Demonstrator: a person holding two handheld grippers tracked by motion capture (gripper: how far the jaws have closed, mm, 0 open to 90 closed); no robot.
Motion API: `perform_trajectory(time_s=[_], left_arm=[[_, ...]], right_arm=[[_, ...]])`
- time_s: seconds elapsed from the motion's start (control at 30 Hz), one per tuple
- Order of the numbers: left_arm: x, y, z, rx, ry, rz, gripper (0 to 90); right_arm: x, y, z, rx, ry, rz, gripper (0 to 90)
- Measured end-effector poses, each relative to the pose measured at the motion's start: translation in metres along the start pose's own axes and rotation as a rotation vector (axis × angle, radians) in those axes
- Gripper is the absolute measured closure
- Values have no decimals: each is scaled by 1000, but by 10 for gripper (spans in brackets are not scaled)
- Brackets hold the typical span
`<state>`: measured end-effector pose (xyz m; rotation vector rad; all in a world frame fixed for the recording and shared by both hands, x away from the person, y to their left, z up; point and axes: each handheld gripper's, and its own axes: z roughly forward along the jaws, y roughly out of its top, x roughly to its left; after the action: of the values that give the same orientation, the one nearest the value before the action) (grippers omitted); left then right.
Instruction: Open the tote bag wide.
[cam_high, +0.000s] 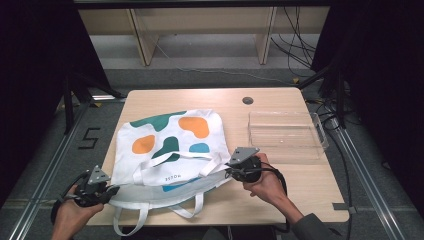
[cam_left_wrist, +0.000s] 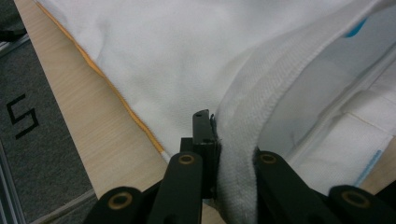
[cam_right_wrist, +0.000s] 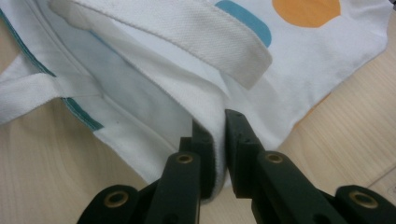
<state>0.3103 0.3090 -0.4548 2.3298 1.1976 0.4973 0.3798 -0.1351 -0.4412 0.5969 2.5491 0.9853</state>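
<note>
A white tote bag with orange, green and teal blotches lies flat on the wooden table, its mouth toward me. At the mouth's left corner my left gripper is shut on the upper layer of the bag's hem. In the left gripper view the thick fabric is pinched between the jaws of that gripper. My right gripper is shut on the hem at the right corner. The right gripper view shows the cloth edge clamped between that gripper's jaws. The mouth gapes slightly between the two grips.
A clear plastic tray stands on the table to the right of the bag. One strap lies across the bag's front, and the other strap hangs over the table's near edge. A round cable hole sits at the far side.
</note>
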Motion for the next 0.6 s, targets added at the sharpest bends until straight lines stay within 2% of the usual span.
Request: perform_trajectory(time_s=[0.07, 0.13, 0.17, 0.23, 0.27, 0.3, 0.37, 0.4, 0.43, 0.47, 0.5, 0.57, 0.6], left_arm=[[-2, -1, 2, -28, 2, -40, 854], [-2, 0, -1, -19, -7, -38, 854], [0, 1, -3, -8, -11, -9, 854], [-1, 3, -4, -19, -22, -24, 855], [1, 4, -6, -9, -35, -5, 857], [0, 5, -6, -18, -41, -23, 857], [2, 9, -8, 5, -62, 5, 858], [2, 12, -9, 0, -69, 7, 858], [3, 16, -13, -15, -66, -3, 859], [5, 20, -19, -8, -60, 22, 860], [5, 23, -22, -30, -44, 11, 860], [5, 32, -32, -48, -44, 22, 861], [9, 38, -40, -42, -41, 61, 861]], right_arm=[[0, 2, -3, -12, 0, 3, 836], [0, 4, -6, -14, -6, 3, 840], [0, 4, -6, -14, -6, 3, 840], [-2, 5, -7, -12, 1, 3, 843], [-5, 6, -10, -3, 15, 11, 846], [-5, 6, -10, -3, 15, 11, 846], [-8, 9, -13, 3, 22, 1, 853], [-9, 12, -15, 10, 21, 5, 855], [-11, 15, -18, 18, 14, -14, 857], [-13, 21, -23, 22, 15, -24, 859], [-15, 26, -27, 24, 18, -29, 860], [-20, 35, -35, 22, 29, -57, 863], [-22, 40, -40, 27, 30, -63, 864]])
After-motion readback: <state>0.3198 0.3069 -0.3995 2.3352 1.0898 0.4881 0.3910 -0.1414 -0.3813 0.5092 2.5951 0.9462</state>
